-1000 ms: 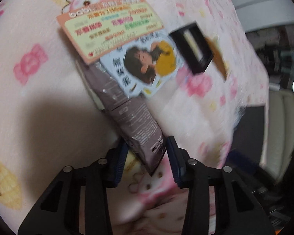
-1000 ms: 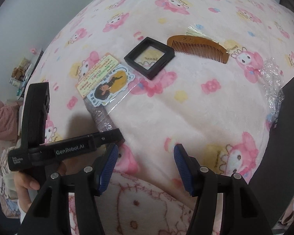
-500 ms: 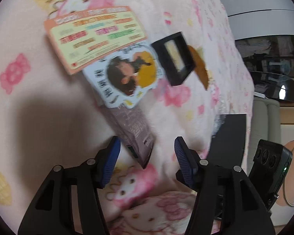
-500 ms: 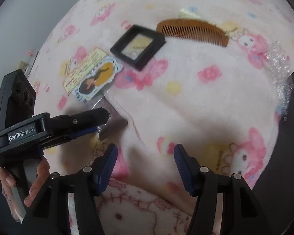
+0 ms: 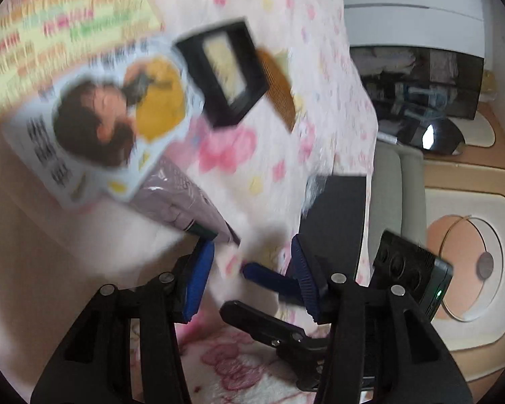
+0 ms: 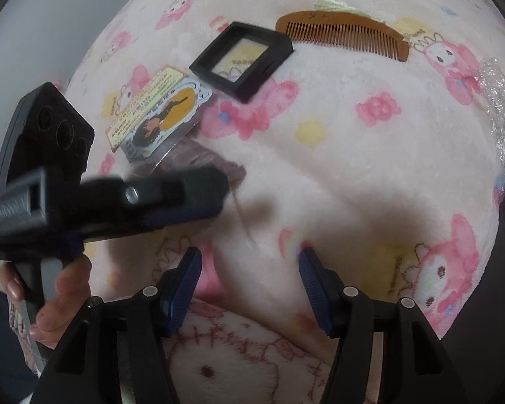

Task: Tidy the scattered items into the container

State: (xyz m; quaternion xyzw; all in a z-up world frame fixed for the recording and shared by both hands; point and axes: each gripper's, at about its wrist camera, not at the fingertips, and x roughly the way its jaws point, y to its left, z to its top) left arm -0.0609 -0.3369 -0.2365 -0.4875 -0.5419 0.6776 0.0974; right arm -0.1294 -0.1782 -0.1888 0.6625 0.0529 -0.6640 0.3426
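Observation:
A grey-purple packet (image 5: 181,198) with an orange-and-yellow header card and a cartoon-girl sticker (image 5: 111,118) lies on the pink blanket. My left gripper (image 5: 249,262) is open just short of the packet's near corner. It shows from the side in the right wrist view (image 6: 198,192), over the packet (image 6: 202,158). A black square frame (image 6: 242,55) and a wooden comb (image 6: 343,33) lie farther back. My right gripper (image 6: 249,269) is open and empty over bare blanket.
The dark container (image 5: 333,215) sits at the blanket's right edge, with crinkled clear plastic (image 6: 501,101) beside it. A person's hand (image 6: 60,289) holds the left gripper. Beyond the bed, a grey sofa (image 5: 394,202) and a dark round table (image 5: 431,134).
My left gripper opened and let go of the packet, which now lies flat on the blanket. The left gripper swung right. The right gripper moved slightly closer.

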